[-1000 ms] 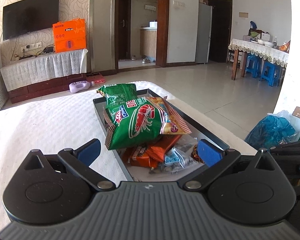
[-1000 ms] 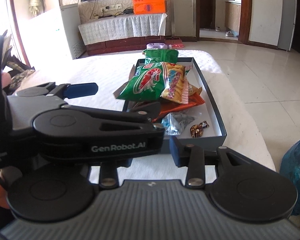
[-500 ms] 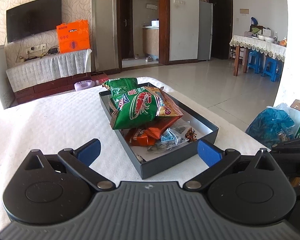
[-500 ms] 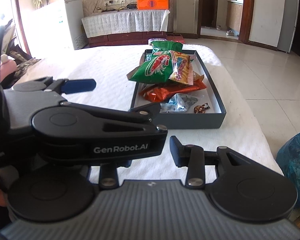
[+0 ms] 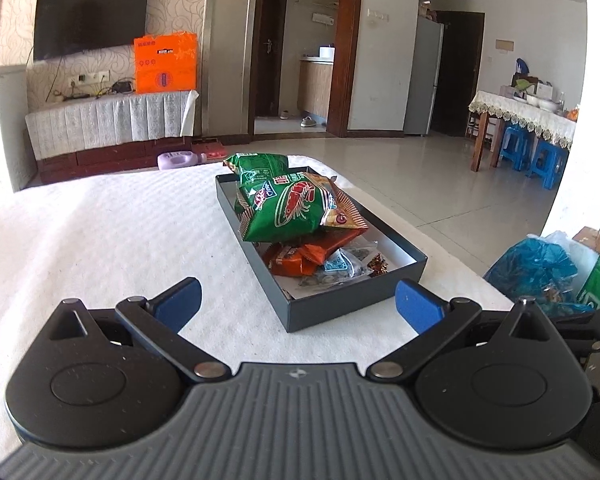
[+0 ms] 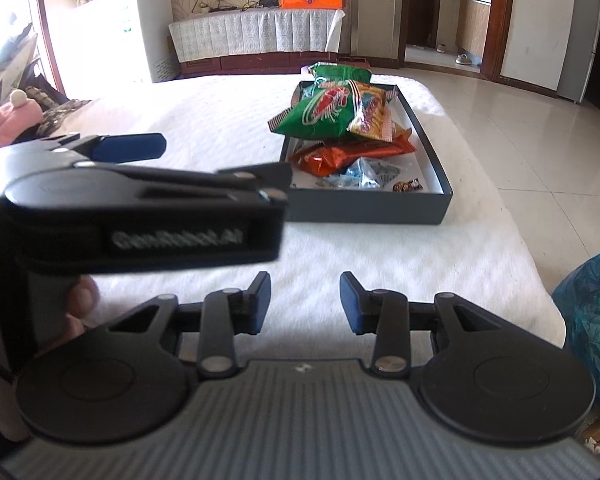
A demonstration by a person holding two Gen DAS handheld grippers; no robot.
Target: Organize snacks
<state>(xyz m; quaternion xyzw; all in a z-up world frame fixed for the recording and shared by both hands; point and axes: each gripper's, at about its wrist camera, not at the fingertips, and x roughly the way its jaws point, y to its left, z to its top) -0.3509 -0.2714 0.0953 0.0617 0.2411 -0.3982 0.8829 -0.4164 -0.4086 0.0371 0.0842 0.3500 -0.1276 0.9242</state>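
Observation:
A dark grey box (image 5: 356, 304) (image 6: 432, 152) sits on the white-covered table, filled with snacks. A green shrimp-chip bag (image 5: 288, 212) (image 6: 324, 110) lies on top, over orange packets (image 5: 300, 258) (image 6: 352, 154) and small clear and brown sweets (image 5: 376, 264). Another green bag (image 5: 260, 164) leans over the box's far end. My left gripper (image 5: 298, 306) is open and empty, short of the box's near wall. My right gripper (image 6: 305, 302) is open and empty, well back from the box. The left gripper's body (image 6: 140, 208) shows in the right wrist view.
The white tablecloth (image 5: 100, 232) spreads left of the box. A blue plastic bag (image 5: 536, 268) and cartons lie on the floor to the right. A TV stand with an orange box (image 5: 166, 64) is at the back. A pink plush toy (image 6: 8, 120) is far left.
Both grippers have drawn back from the box, which now looks smaller and farther. The left gripper stays open and empty; the right gripper's fingers now show open. The snacks have not moved.

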